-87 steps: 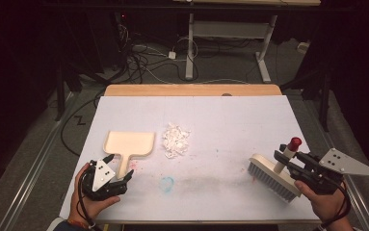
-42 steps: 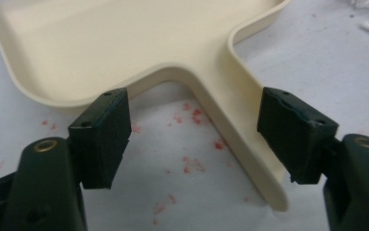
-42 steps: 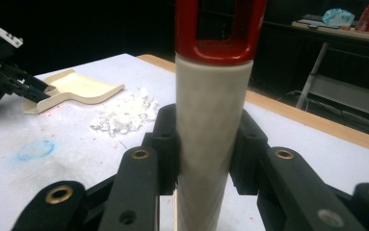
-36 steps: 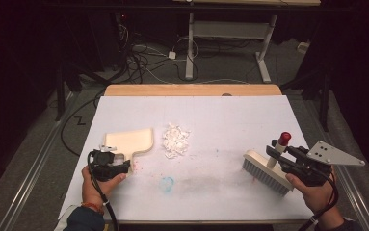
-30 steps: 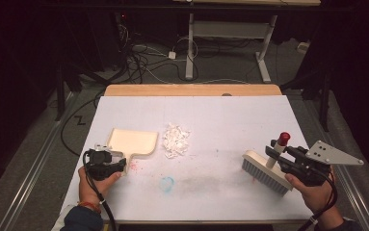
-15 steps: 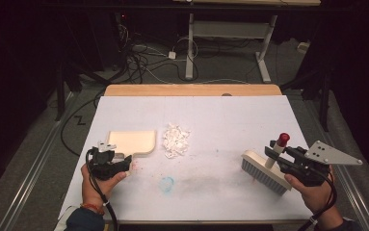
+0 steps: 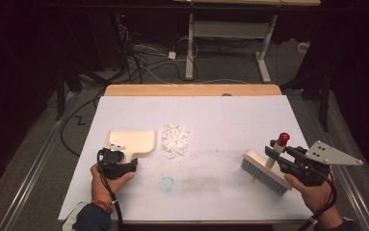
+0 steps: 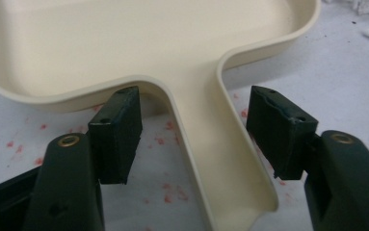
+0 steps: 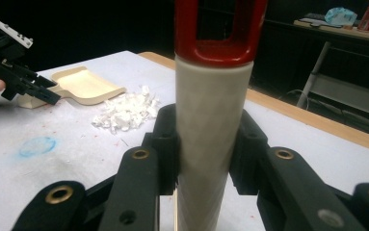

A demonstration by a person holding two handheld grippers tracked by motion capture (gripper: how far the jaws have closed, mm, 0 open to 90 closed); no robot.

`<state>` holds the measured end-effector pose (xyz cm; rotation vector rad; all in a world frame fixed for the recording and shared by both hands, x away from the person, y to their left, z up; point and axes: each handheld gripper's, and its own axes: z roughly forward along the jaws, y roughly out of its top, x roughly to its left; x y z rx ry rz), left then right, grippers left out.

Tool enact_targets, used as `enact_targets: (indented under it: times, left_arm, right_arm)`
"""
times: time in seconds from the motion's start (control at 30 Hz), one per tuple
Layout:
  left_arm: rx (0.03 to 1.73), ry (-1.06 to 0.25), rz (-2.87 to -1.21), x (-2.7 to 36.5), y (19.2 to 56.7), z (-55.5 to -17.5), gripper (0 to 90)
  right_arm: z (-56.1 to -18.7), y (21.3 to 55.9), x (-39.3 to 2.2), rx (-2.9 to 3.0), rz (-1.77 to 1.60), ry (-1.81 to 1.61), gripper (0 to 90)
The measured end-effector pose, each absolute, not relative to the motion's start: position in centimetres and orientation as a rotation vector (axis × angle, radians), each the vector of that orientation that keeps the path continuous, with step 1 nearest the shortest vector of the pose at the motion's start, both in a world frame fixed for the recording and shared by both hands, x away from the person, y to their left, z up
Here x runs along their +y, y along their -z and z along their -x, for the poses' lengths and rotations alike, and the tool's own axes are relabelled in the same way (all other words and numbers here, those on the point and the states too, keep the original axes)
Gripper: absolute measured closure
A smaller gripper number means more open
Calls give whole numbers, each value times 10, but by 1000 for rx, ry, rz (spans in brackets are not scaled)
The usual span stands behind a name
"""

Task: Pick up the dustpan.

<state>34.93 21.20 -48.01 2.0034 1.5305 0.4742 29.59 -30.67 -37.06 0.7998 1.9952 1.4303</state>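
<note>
Left gripper (image 7: 124, 166) sat at the near-left part of the table (image 7: 220, 115), jaws part open, one on each side of the dustpan (image 7: 131, 143) handle. In the left gripper view the left gripper (image 8: 194, 132) had the cream handle running between its two pads (image 8: 117, 132), with a gap showing on each side, so pads not pressing it. Jaws had just been closing a bit with the handle between them, no grip made. Dustpan lay flat on the table, tray part just beyond the jaw tips, handle end pointing back toward the hand (image 7: 110, 180).

Right gripper (image 7: 276, 154) was at the near-right, clamped tight on the brush (image 7: 264, 169) handle. In the right gripper view the right gripper (image 9: 204, 154) had both pads pressed against the pale round handle, the red cap right above the jaws. Handle stood roughly upright in the grip. Brush head with grey bristles sat just left of the jaws in the high view, bristles down at the table; cannot tell whether touching.

Pile of white scraps (image 7: 176, 140) lay just right of the dustpan tray, a little ahead and right of the left gripper, well apart from the right one. Faint blue smudge (image 7: 166, 183) on the table just right of the left hand.
</note>
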Motion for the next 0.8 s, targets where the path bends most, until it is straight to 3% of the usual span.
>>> enact_targets:
  times: [0.2,0.23,0.27,0.3,0.8]
  left_arm:
    - [1513,-489,-2038,214,478,-352,492]
    - [1507,-491,-2041,214,478,-353,576]
    - [1506,-495,-2042,215,478,-354,576]
    - [1501,-496,-2048,215,478,-354,631]
    - [1441,-524,-2146,235,450,-347,637]
  right_arm:
    - [-295,370,-307,1990,-798,-1435,703]
    - [-295,370,-307,1990,-795,-1434,703]
    - [-295,370,-307,1990,-795,-1434,703]
    - [-295,369,-307,1991,-794,-1435,703]
    - [-296,370,-310,1993,-809,-1424,703]
